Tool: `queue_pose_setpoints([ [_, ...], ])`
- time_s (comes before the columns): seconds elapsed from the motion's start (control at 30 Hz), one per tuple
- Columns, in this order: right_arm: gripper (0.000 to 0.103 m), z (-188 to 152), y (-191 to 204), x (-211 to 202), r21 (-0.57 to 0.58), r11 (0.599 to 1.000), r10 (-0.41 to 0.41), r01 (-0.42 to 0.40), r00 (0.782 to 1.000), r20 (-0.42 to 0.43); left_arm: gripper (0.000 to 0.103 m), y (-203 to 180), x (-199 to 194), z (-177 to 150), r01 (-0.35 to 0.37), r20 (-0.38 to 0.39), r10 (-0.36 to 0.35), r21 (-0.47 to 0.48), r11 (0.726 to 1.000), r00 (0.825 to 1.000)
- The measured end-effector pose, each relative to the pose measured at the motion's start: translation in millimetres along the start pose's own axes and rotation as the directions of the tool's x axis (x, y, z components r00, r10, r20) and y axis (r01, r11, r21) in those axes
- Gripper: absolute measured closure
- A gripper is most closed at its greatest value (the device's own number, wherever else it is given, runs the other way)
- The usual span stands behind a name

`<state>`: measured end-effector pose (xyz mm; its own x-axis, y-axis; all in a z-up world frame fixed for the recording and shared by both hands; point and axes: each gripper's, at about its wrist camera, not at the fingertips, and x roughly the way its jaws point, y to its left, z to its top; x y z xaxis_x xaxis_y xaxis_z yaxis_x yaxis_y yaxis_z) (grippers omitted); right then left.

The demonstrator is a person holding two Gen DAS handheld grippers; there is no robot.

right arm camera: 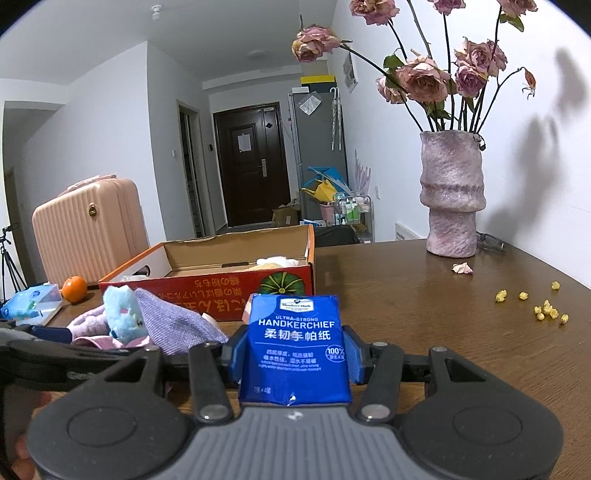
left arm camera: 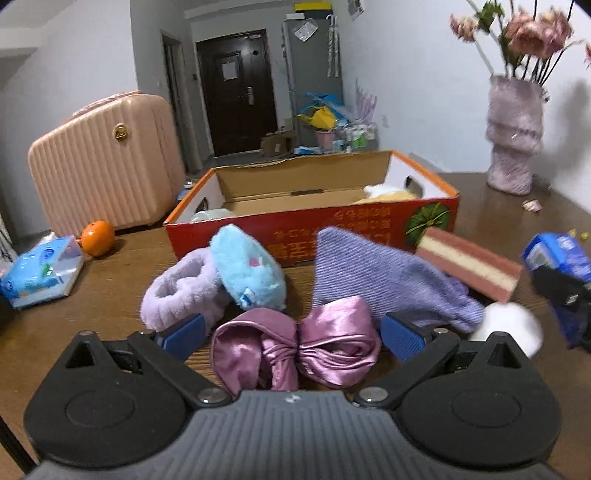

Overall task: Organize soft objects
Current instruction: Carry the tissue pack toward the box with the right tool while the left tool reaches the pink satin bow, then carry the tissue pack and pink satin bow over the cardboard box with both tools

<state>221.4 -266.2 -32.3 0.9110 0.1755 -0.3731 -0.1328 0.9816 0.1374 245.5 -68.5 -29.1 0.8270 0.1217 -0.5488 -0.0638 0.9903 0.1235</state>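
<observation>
Ahead of both grippers stands a red cardboard box (left arm camera: 310, 225), open-topped. The left gripper (left arm camera: 295, 332), jaws wide, straddles a shiny pink satin bow (left arm camera: 295, 347) on the table. Only the right wrist view shows the right gripper (right arm camera: 294, 354) clamping a blue handkerchief pack (right arm camera: 294, 347).

Right gripper (left arm camera: 569, 295) smeared by blur and cut off at the left wrist view's right edge, vase (left arm camera: 515, 134) and flowers (left arm camera: 524, 33) blurred there too, yellow plush (left arm camera: 388, 195) in the cardboard box (left arm camera: 314, 225) mostly hidden by its front wall, left gripper (right arm camera: 48, 341) cut off at the right wrist view's left edge.
</observation>
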Motion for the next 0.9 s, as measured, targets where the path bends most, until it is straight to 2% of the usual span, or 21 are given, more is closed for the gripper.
queue_pose_setpoints([
  [0.3,0.053,-2,1,4,0.000,1.000,-0.007,0.007,1.000,-0.015,0.000,2,23,0,-0.013,-0.036,0.013,-0.009,1.000,0.999],
  [0.5,0.053,-2,1,6,0.000,1.000,-0.010,0.010,1.000,-0.022,0.000,12,39,-3,0.039,-0.093,-0.044,-0.061,0.997,0.995],
  [0.6,0.053,-3,0,6,-0.001,1.000,-0.010,0.010,1.000,-0.022,0.000,16,43,-4,0.058,-0.097,-0.066,-0.080,0.995,0.993],
  [0.83,0.053,-3,0,6,0.000,1.000,-0.009,0.009,1.000,-0.021,0.000,14,43,-8,0.048,-0.082,-0.054,-0.073,0.996,0.995],
  [0.9,0.053,-3,0,6,0.000,1.000,-0.008,0.008,1.000,-0.020,0.005,15,43,-8,0.053,-0.082,-0.059,-0.072,0.996,0.995],
])
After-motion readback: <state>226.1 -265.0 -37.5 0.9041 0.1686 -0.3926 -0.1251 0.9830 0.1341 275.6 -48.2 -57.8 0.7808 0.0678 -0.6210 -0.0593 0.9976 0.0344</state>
